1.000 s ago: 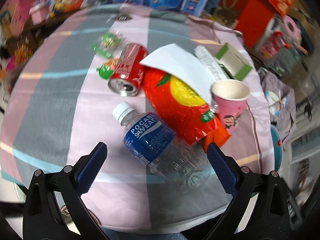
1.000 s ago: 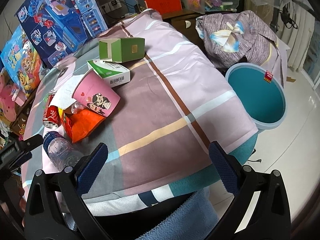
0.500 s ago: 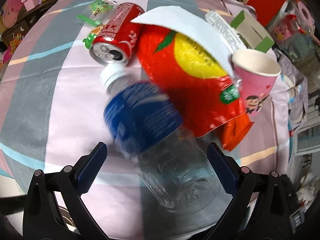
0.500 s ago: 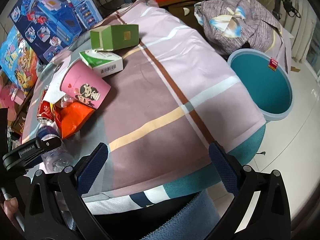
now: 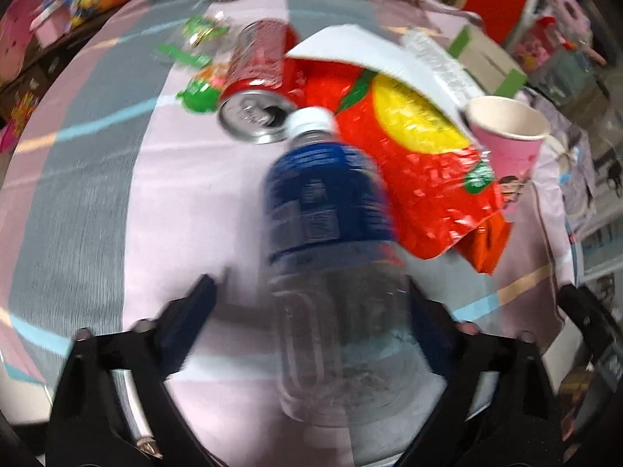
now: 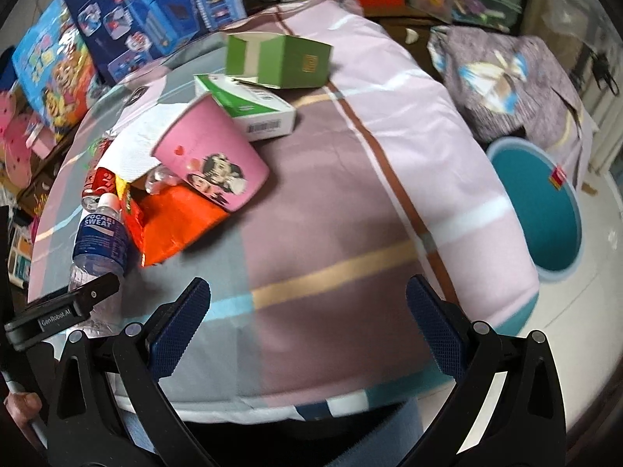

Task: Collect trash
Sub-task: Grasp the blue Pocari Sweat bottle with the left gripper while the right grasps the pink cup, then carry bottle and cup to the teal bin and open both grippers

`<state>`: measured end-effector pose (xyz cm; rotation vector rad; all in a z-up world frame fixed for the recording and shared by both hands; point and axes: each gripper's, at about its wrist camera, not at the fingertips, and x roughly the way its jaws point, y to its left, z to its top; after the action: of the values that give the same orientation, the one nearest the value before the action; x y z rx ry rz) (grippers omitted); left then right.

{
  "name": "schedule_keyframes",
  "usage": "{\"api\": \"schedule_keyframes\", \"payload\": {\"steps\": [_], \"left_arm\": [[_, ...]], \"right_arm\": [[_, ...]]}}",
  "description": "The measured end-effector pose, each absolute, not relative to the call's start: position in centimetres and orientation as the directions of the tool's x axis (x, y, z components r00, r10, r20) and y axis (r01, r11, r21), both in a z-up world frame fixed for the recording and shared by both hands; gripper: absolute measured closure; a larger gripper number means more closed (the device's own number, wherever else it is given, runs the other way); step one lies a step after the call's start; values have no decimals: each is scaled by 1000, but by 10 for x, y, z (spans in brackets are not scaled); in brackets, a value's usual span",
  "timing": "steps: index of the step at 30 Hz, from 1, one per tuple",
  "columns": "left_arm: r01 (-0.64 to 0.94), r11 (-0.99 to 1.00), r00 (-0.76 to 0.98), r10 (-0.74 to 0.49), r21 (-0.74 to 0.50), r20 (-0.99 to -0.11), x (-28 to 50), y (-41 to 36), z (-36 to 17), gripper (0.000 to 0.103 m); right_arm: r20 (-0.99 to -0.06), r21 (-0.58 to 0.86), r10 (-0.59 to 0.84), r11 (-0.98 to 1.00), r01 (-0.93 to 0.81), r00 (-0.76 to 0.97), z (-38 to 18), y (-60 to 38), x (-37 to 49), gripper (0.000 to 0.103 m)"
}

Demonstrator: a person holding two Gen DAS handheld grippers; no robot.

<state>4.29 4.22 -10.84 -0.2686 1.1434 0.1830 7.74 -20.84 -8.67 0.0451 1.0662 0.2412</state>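
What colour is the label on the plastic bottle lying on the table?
Dark blue with white lettering, on the clear plastic bottle; sharpest in the right wrist view.

Soft, even indoor light; heavy fisheye bending at the edges.
Left wrist view smears with motion blur, bottle (image 5: 331, 233) worst; right wrist view sharper, its corners black.

Black hand-held gripper (image 6: 307, 323) frame, textured blue pads (image 6: 179, 327), silver screws.
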Motion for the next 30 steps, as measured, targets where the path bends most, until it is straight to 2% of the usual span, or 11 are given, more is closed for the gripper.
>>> {"api": "schedule_keyframes", "payload": {"steps": [1, 4, 9, 13, 15, 17, 18, 19, 30], "left_arm": [[-263, 957, 414, -4, -124, -910, 43, 40, -108, 38], [-234, 963, 429, -18, -131, -903, 43, 39, -112, 38], [-237, 962, 436, -22, -138, -900, 39, 45, -119, 36], [-253, 959, 412, -16, -131, -911, 41, 52, -124, 28], [-250, 960, 423, -10, -127, -906, 41, 55, -121, 27], [-248, 960, 433, -13, -133, -901, 40, 60, -118, 29], [-243, 959, 439, -22, -143, -898, 40, 59, -118, 34], [-238, 961, 442, -24, -143, -897, 38, 62, -116, 39], [-193, 972, 531, -13, -136, -847, 27, 56, -62, 39]], "right_arm": [[-860, 151, 221, 971, -184, 460, -86, -205, 81, 6], [-849, 138, 233, 964, -227, 475, -80, -190, 94, 6], [-839, 94, 238, 949, -300, 489, -75, -156, 122, 6], [-840, 47, 231, 933, -358, 492, -78, -131, 137, 6], [-844, 16, 219, 923, -385, 490, -83, -117, 145, 7], [-844, 4, 223, 912, -411, 487, -87, -109, 150, 17], [-845, -5, 223, 905, -424, 486, -89, -106, 152, 33], [-851, -7, 221, 902, -431, 476, -92, -104, 153, 39], [-810, 248, 379, 913, -323, 448, -65, -163, 134, 40]]}}
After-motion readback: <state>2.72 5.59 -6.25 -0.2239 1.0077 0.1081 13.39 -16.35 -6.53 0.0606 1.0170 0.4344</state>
